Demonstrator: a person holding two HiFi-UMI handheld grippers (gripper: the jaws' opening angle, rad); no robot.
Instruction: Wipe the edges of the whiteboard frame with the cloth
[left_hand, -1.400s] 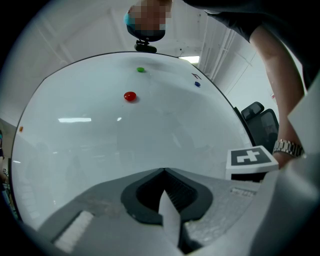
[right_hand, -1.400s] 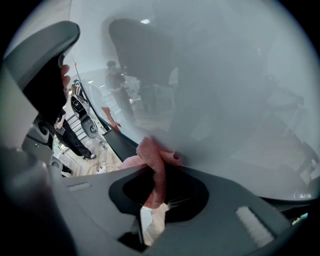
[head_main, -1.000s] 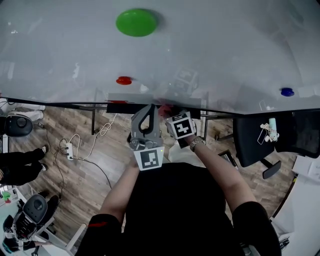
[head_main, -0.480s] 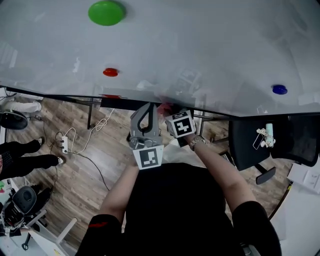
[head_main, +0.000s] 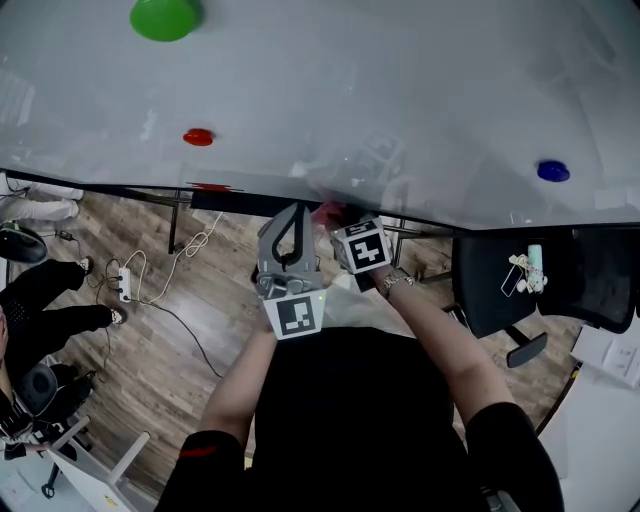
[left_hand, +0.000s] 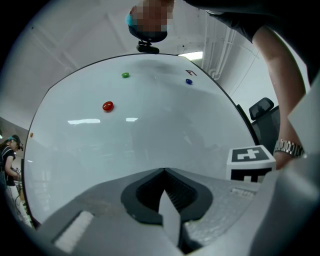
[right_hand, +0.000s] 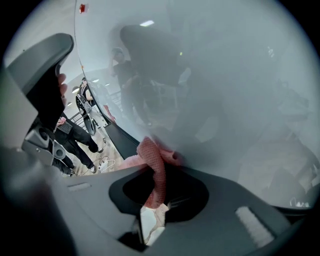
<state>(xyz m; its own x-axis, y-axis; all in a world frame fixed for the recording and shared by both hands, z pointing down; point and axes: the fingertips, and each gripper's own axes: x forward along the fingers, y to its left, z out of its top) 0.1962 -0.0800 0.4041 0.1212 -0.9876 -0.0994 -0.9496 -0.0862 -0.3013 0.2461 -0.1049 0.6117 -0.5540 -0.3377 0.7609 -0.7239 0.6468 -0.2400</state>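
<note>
At the whiteboard frame (head_main: 240, 199), right gripper (right_hand: 156, 169) seemingly presses its clamped cloth (right_hand: 154, 157).

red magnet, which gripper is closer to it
Left. The left gripper sits below and right of the red magnet; the right gripper, holding the cloth, is farther right.

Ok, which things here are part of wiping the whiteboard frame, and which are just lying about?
In use:
cloth
right gripper, shut on the cloth
frame

Lying about:
green magnet
red magnet
blue magnet
chair
power strip
left gripper, shut and empty
</note>
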